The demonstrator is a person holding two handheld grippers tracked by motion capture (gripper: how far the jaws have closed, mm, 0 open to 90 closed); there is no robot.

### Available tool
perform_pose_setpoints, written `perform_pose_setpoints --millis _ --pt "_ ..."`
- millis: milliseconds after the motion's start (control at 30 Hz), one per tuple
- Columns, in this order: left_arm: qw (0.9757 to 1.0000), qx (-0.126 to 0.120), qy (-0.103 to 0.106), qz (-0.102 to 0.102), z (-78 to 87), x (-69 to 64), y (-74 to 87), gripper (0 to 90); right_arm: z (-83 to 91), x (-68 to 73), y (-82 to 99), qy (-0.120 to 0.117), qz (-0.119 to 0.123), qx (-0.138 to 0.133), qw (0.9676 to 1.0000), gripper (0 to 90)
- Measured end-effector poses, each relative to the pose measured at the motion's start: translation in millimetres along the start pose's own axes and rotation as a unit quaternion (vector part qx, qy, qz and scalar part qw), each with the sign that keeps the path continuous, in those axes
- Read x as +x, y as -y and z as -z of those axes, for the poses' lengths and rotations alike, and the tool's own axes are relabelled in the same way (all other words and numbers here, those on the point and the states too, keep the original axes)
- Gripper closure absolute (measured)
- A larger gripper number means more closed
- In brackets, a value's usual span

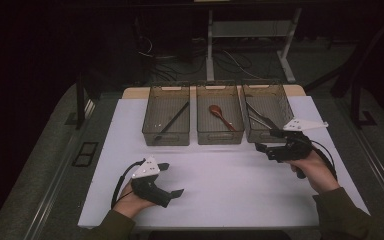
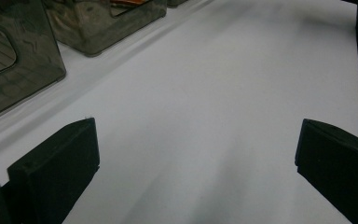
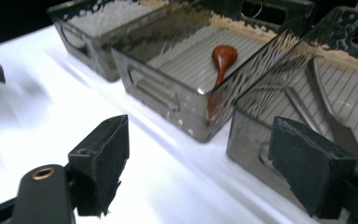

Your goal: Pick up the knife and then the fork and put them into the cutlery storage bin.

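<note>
Three smoked, see-through bins stand in a row along the far edge of the white table mat (image 1: 220, 185), and each holds one kind of utensil, so the work in hand reads as sorting cutlery by type. Taking the middle bin (image 1: 220, 122) as the landmark: it holds a reddish-brown wooden spoon (image 1: 222, 117), lying slantwise with its bowl toward the far end. The bin to its left (image 1: 166, 120) holds a single dark chopstick-like stick (image 1: 172, 120), laid diagonally. The bin to its right (image 1: 266, 117) holds pale metal utensils (image 1: 258, 117), probably knives or tongs; their exact type is hard to tell.

The right gripper (image 1: 262, 148) sits just in front of that right-hand bin, near its front wall, jaws parted with nothing between them. From the right gripper view the metal utensils (image 3: 328, 112) lie just beyond its far jaw, which suits a judgement that it has let one go into the bin or is about to reach for one. The left gripper (image 1: 172, 180) rests on the mat well in front of the middle bin and to its left, jaws wide apart and empty, seemingly parked while the other hand works.

No brand, label or legible writing is visible on the bins, the mat or the grippers
</note>
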State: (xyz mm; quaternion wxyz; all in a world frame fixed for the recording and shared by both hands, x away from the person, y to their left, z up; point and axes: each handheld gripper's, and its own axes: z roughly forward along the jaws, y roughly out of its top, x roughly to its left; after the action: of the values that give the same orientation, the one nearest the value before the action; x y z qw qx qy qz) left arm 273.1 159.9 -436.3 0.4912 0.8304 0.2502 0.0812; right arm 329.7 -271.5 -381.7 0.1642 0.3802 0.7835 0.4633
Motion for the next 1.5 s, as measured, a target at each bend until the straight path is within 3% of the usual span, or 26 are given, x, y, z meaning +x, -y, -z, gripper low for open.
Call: perform_pose_setpoints --millis 200,567,1067,1500 --pt "1.0000 -0.002 -0.001 0.003 0.3 0.5 0.7 0.0 2.9 10.4 11.7 -0.011 0.010 -0.001 0.9999 19.4" --pt "1.0000 -0.001 0.000 0.001 0.9 -1.6 0.6 0.0 10.4 22.6 41.1 -0.036 0.006 -0.003 0.9993 19.3" --pt "1.0000 0.001 0.001 0.000 0.4 -2.2 0.7 0.0 16.6 26.1 72.0 -0.050 0.004 -0.007 0.9987 19.3" --pt "1.0000 0.000 0.001 0.000 -0.2 -2.8 1.0 0.0 28.2 25.8 86.8 -0.055 -0.008 -0.012 0.9984 19.3"
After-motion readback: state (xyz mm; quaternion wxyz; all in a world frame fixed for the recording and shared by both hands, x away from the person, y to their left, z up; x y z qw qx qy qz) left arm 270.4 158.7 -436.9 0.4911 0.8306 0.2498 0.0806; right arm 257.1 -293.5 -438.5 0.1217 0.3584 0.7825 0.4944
